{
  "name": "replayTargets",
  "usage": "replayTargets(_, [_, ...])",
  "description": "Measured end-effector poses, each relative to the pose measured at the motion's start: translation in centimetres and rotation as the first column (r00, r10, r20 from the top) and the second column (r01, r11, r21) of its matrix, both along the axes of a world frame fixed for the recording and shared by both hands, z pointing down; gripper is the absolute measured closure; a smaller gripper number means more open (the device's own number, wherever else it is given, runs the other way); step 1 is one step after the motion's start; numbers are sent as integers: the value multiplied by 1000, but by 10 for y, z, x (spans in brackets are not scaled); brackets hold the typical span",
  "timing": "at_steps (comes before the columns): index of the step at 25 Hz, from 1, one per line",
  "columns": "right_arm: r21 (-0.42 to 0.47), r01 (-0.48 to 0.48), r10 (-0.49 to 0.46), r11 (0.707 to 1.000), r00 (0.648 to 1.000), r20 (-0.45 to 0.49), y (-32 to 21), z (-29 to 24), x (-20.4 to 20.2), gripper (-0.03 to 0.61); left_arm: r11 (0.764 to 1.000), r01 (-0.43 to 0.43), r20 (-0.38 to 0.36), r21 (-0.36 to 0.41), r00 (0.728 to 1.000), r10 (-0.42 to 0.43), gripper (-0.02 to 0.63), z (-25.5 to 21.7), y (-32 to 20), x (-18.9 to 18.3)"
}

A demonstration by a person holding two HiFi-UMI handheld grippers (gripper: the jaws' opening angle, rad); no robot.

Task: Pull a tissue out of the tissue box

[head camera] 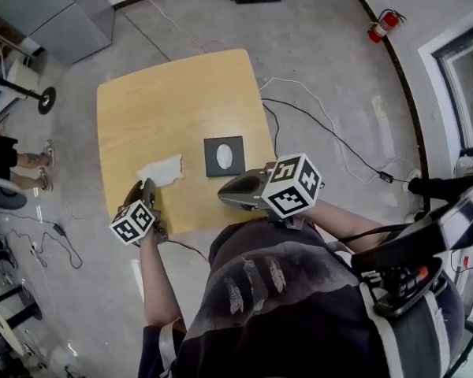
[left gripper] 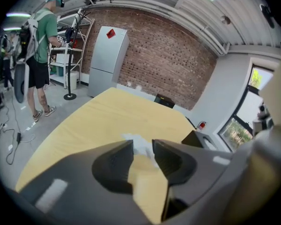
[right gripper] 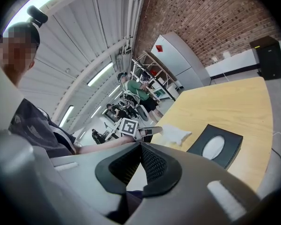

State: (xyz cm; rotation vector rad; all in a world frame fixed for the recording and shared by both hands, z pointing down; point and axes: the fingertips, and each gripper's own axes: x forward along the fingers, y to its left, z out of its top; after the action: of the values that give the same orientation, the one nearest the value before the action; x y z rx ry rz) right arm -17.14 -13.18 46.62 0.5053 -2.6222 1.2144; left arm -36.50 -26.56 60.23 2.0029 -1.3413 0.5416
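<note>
In the head view, a white tissue lies crumpled on the yellow tabletop, left of the dark tissue box and apart from it. The left gripper points at the tissue's near edge. The right gripper hovers just in front of the box, near the tabletop's front edge.

In the left gripper view, the left gripper has its jaws parted. The tissue shows in the gap on the tabletop, and the pads do not press on it. The tissue box sits to the right.

In the right gripper view, the right gripper has its jaws closed together with nothing between them. Beyond them lie the tissue and, to its right, the tissue box.
</note>
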Motion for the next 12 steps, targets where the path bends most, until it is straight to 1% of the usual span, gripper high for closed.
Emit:
replayTargets(2, [-2,-14,14,1000,1000,-6,-1,1,11,581,1000,4,21,-13,1000,-4,456,10,-2,6])
replayTargets(3, [-6,-21,21,1000,1000,-8,-4,1,10,581,1000,8,29,-21,1000,-7,445,14,-4,3])
replayTargets(5, [-14,-25,25,1000,1000,-7,-12,3,1,581,999,21,46,-34,999,-19,436,19,-7,-13])
replayTargets(8, [-17,-7,6,1000,1000,-8,-18,5,-18,581,998,46,66,-39,997,-43,431,21,-7,-40])
replayTargets(12, [-21,18,-18,1000,1000,-18,-17,6,-27,581,998,59,87,-34,995,-55,422,23,-4,-52])
